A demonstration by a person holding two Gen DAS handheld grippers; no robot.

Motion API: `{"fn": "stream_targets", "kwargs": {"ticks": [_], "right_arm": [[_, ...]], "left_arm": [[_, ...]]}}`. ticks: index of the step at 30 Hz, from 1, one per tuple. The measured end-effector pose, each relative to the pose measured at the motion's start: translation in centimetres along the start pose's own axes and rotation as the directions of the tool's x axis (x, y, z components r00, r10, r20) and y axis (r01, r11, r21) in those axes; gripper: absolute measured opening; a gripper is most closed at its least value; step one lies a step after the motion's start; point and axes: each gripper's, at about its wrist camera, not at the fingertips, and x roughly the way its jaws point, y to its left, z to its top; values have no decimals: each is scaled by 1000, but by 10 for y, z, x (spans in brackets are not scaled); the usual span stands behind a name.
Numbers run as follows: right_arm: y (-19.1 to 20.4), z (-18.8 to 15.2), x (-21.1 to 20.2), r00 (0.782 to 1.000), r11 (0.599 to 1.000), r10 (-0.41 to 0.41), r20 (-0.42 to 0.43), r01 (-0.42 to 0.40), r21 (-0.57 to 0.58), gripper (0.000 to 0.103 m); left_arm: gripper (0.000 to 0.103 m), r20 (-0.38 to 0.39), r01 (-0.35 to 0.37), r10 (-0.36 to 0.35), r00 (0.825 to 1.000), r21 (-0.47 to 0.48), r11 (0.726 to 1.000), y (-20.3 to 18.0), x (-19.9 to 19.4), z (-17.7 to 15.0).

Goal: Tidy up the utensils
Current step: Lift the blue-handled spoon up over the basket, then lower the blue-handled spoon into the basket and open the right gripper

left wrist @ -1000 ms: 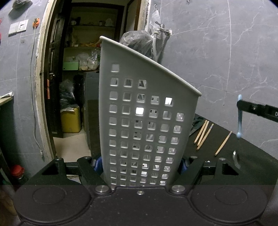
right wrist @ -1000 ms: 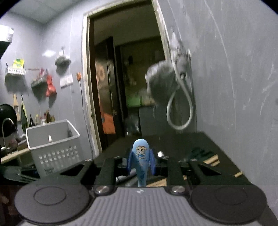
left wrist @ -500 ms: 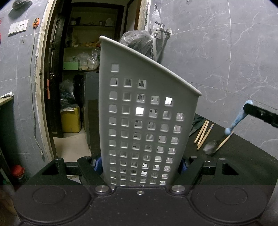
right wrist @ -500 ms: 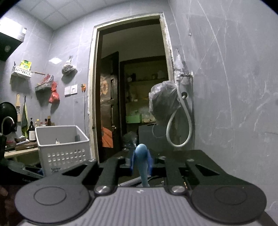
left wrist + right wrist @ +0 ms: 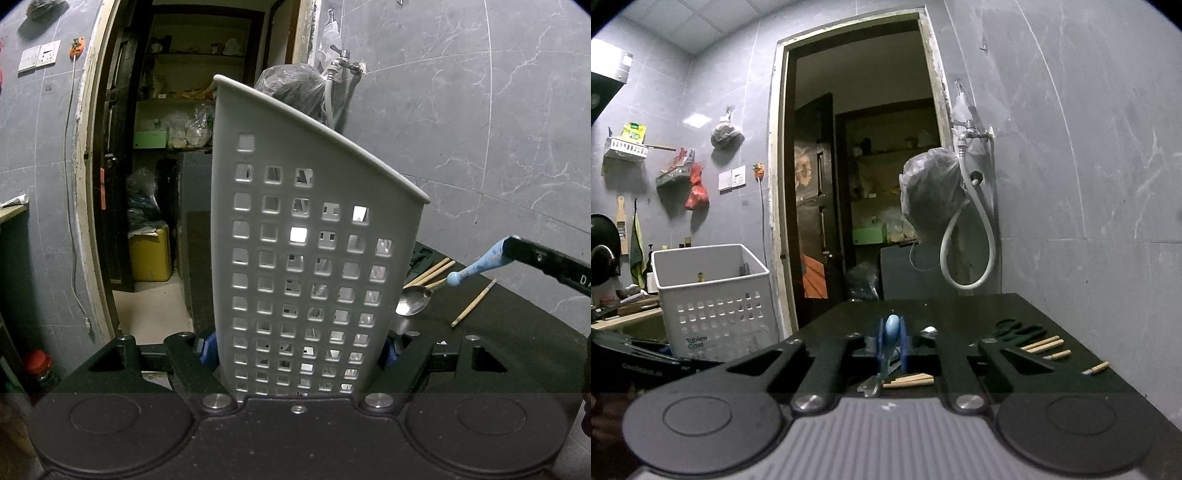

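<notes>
Between the pads of the left gripper (image 5: 299, 350), pinched tight: white perforated basket (image 5: 310, 258), held by its lower wall, rim rising and slanting up ahead of the fingers. Beyond the basket and to its left, seen past that claw: open doorway (image 5: 192, 147) with cluttered shelves, yellow container (image 5: 149, 253) on the floor inside. To the right of the left claw, over the black table (image 5: 498, 343): blue-handled spoon (image 5: 469, 271), handle gripped by the dark finger of the other tool reaching in from the right edge, metal bowl hanging lowest, close to the tabletop; contact with the table not clear. Just behind and beside the spoon's bowl: wooden chopsticks (image 5: 474, 302), one lying apart to the right, others bunched nearer the basket.

From the right wrist view, far off to the left of the right gripper (image 5: 891, 343): same basket (image 5: 713, 295), with the black frame of the left tool below it. Dead centre between the blue pads of the right claw: spoon handle (image 5: 892, 332), clamped upright, jaws just now closing further onto it. Directly under that claw: a few chopsticks (image 5: 912, 380) flat on the table (image 5: 960, 306). Ahead and to the right of it: dark green scissors (image 5: 1015, 330), then more chopsticks beside them, one short stick alone further right. High on the grey wall past the claw: tap with looped white hose (image 5: 967, 240) and a grey plastic bag (image 5: 931, 192).
</notes>
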Motion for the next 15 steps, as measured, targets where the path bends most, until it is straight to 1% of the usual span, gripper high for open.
{"fn": "stream_targets", "kwargs": {"ticks": [6,15], "right_arm": [[9,19,3,999,999,13,45,-11,-44,9],[29,51,11,994,993,69,83,-60,-104,9]], "left_arm": [[79,0,0,0,1000,0,1000,0,0,0],[79,-1,3,-3,1000,-4,1000,1,1,-1]]}}
